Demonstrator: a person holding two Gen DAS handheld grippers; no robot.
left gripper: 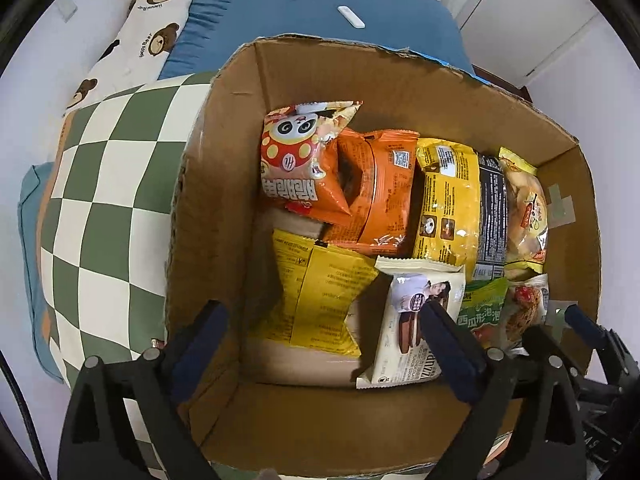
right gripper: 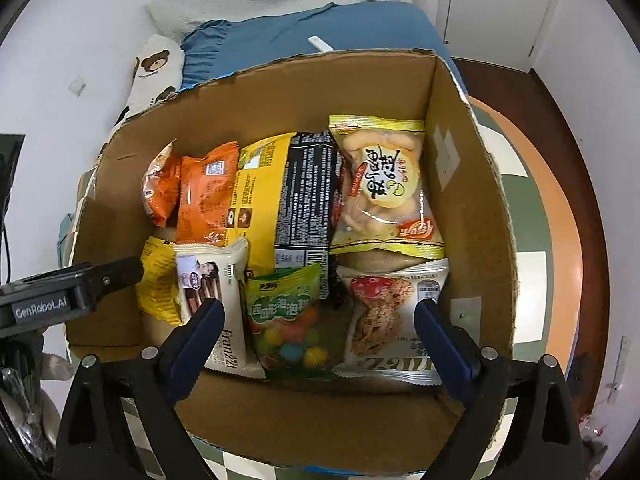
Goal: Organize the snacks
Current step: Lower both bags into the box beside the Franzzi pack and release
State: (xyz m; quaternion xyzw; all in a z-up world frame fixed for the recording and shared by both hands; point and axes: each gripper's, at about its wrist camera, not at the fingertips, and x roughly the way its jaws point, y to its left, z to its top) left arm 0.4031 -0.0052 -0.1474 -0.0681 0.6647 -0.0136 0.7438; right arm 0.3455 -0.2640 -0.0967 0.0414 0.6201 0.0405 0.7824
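Observation:
A cardboard box point(left gripper: 224, 168) holds several snack packets. In the left wrist view my left gripper point(left gripper: 324, 320) hangs open over its near left part, above a yellow packet point(left gripper: 320, 296) and a white Franzzi wafer packet point(left gripper: 408, 320); neither pad presses on them. My right gripper point(right gripper: 320, 316) is open over the near right part of the box point(right gripper: 460, 200), above a green gum-ball bag point(right gripper: 288, 312) and a white oat-cookie packet point(right gripper: 384, 316). Behind them stand an orange panda bag point(left gripper: 296, 160), an orange packet point(right gripper: 204, 196), a yellow-black packet point(right gripper: 288, 192) and a rice-cracker bag point(right gripper: 384, 188).
The box sits on a green-and-white checked cushion point(left gripper: 100, 220). Beyond it lie a blue pillow point(left gripper: 304, 12) with a small white remote point(left gripper: 351, 16) and a bear-print pillow point(left gripper: 148, 20). White cupboard doors point(left gripper: 540, 8) stand at the far right. The left gripper's body point(right gripper: 80, 288) reaches in beside the right one.

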